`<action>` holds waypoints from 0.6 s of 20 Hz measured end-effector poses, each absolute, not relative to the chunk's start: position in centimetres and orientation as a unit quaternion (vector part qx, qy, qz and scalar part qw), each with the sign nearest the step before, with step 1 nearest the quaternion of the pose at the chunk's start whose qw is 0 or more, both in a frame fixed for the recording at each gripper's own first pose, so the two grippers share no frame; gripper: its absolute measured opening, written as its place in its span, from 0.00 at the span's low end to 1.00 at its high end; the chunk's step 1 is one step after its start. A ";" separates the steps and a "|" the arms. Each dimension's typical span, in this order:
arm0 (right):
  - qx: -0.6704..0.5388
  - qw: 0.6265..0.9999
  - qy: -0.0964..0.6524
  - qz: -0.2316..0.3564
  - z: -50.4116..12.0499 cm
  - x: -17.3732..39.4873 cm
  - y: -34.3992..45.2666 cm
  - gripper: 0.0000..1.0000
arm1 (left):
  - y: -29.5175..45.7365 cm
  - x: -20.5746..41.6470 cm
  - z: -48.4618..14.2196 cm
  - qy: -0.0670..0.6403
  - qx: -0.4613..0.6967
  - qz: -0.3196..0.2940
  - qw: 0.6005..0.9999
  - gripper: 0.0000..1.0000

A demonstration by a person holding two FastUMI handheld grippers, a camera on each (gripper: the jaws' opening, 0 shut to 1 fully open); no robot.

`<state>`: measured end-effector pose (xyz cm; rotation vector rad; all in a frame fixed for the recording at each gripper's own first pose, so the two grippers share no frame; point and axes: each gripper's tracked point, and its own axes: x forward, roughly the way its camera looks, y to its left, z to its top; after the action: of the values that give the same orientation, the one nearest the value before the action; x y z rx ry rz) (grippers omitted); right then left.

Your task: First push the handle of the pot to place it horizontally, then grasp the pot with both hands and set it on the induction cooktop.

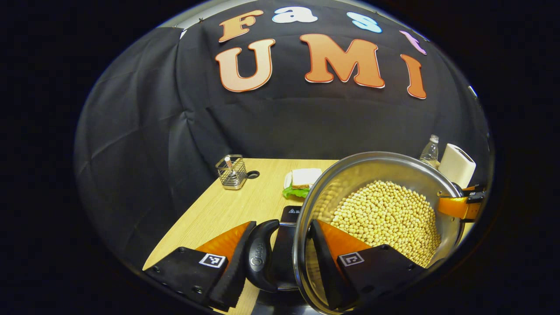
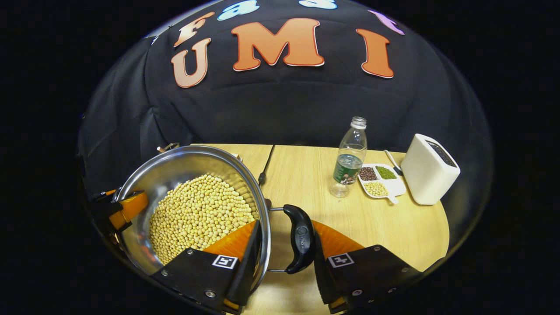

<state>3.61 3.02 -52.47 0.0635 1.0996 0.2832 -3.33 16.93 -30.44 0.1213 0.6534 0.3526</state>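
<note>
The round shiny metal pot (image 1: 376,192) is full of small yellow beans (image 1: 389,218). In the left gripper view, it sits above a flat black induction cooktop (image 1: 286,245) on the pale wooden worktop (image 1: 218,214). I cannot tell if the pot touches the cooktop.

The left tongs (image 1: 280,267) reach around one side of the pot. One finger is inside the pot, against the wall. The other finger is outside, beside the black side handle (image 1: 260,258). The handle and the pot's rim sit between the two fingers. The tongs are partly closed around them, but I cannot tell if both fingers press.

In the right gripper view, the right tongs (image 2: 284,262) do the same on the other side. One finger is inside the pot, by the beans. The other finger is outside, just beside the other black handle (image 2: 299,238). That handle and the rim sit between the fingers. Here too I cannot tell if both fingers squeeze.

Each pair of tongs also shows far off on the pot's rim in the other view.

Farther back on the worktop stands a wire mesh basket (image 1: 232,172) with a small thing in it. Near it lies a sandwich with green lettuce (image 1: 302,181). A clear plastic bottle (image 2: 350,157) with no cap holds a little water. Beside it is a white tray with three parts (image 2: 379,180), one with dark beans, one with green beans and one with yellow beans. A white box (image 2: 428,168) stands next to the tray.
</note>
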 end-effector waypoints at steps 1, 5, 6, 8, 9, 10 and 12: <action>0.032 0.841 0.522 0.135 -52.7 4.0 3.0 0.61 | 17.3 -3.3 -30.5 0.320 0.062 0.174 0.929 0.79; 0.035 0.836 0.530 0.137 -52.5 4.9 1.7 0.60 | 18.1 -3.3 -31.1 0.327 0.064 0.178 0.926 0.79; 0.032 0.836 0.531 0.138 -52.3 4.8 1.3 0.61 | 18.4 -3.3 -31.3 0.329 0.062 0.178 0.925 0.79; 0.029 0.832 0.537 0.138 -52.8 5.4 0.7 0.61 | 18.3 -3.5 -31.7 0.337 0.059 0.178 0.923 0.76; 0.028 0.829 0.542 0.138 -53.2 5.8 0.7 0.61 | 18.3 -3.5 -31.8 0.342 0.058 0.177 0.921 0.78; 0.028 0.825 0.547 0.139 -53.5 6.1 0.6 0.61 | 18.3 -3.4 -31.9 0.347 0.057 0.177 0.919 0.79; 0.025 0.820 0.555 0.136 -53.1 6.3 0.4 0.61 | 18.4 -3.2 -32.0 0.357 0.054 0.175 0.916 0.79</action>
<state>6.28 0.39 -53.14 0.0539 1.1822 0.2901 -3.19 18.40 -31.98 0.1120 0.7340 0.3606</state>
